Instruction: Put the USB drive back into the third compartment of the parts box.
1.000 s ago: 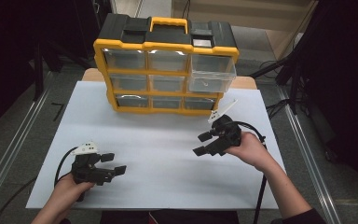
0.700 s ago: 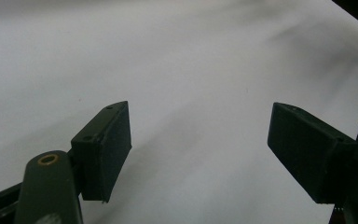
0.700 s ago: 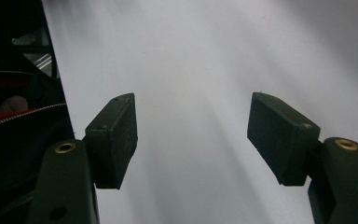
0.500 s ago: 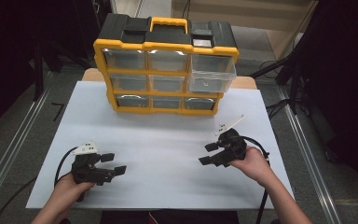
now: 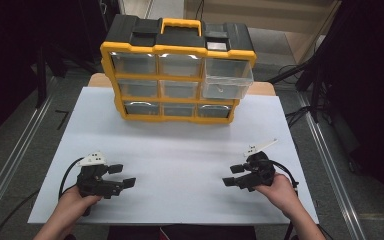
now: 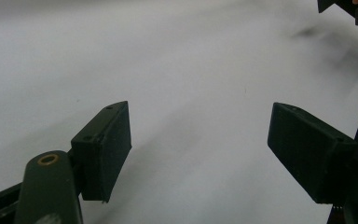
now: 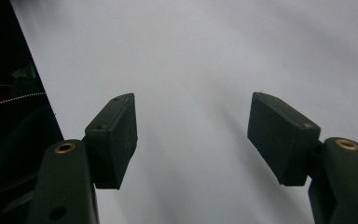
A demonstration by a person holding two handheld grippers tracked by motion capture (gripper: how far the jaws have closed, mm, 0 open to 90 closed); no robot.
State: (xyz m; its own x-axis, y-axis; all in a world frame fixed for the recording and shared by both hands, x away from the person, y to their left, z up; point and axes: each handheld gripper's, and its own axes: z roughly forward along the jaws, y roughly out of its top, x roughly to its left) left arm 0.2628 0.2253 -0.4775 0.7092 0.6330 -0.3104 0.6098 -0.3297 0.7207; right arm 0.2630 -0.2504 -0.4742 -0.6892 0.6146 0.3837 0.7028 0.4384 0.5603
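I have both grippers low on the white table top [image 5: 180, 150], toward the bottom of the high view. Left gripper [image 5: 121, 175] at lower left, right gripper [image 5: 236, 175] at lower right, well apart from each other.

Left gripper view: jaws spread wide, bare white surface between them, nothing held [image 6: 198, 149]. Right gripper view: same, jaws wide apart and empty over bare table [image 7: 193, 135]; the table's dark edge shows at that frame's left.

The thing nearest to my work is the yellow-and-black drawer organizer [image 5: 177, 70], standing at the far end of the table, upper centre of the high view. Three rows of clear drawers. One drawer, the top right drawer [image 5: 227, 80], stands pulled out toward me past the cabinet front; the others sit flush. I cannot tell what, if anything, lies inside it.

Relation that matters: the open drawer lies straight up-frame from the right gripper, almost in line with it, and diagonally up and across from the left one. So the right hand [image 5: 280, 192] is the nearer. The drawer slides along the near-far axis, so I judge any push shut or reach inside would go forward from the right side. The left hand [image 5: 72, 205] would have to cross the table.
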